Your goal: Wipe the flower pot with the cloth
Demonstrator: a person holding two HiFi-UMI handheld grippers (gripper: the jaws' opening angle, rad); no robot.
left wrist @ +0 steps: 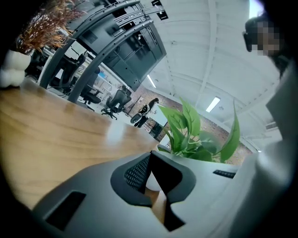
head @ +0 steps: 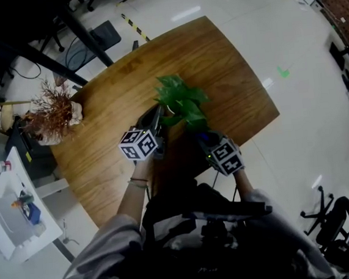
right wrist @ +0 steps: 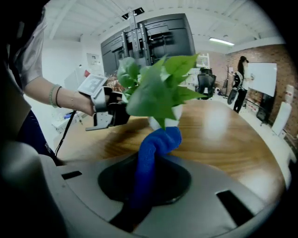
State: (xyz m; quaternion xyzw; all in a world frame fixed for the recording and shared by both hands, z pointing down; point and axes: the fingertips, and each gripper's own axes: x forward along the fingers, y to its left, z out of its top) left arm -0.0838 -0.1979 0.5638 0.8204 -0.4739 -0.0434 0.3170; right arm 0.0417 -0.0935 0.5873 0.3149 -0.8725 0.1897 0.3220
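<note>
A leafy green plant (head: 180, 98) grows in a small white flower pot (right wrist: 173, 116) in the middle of a wooden table (head: 229, 69). My right gripper (right wrist: 148, 180) is shut on a rolled blue cloth (right wrist: 156, 148), whose tip presses against the pot's near side under the leaves. In the right gripper view, my left gripper (right wrist: 109, 110) reaches in from the left behind the foliage. Its jaws meet at the pot's edge, and a patch of white pot (left wrist: 150, 185) shows between them. In the head view, both grippers, the left (head: 155, 122) and the right (head: 204, 140), flank the plant; the pot itself is hidden there.
A dried brown shrub in a white pot (head: 52, 117) stands at the table's far left edge. A white cart (head: 13, 219) with small items is on the floor to the left. Office chairs and a distant person (right wrist: 242, 81) are beyond the table.
</note>
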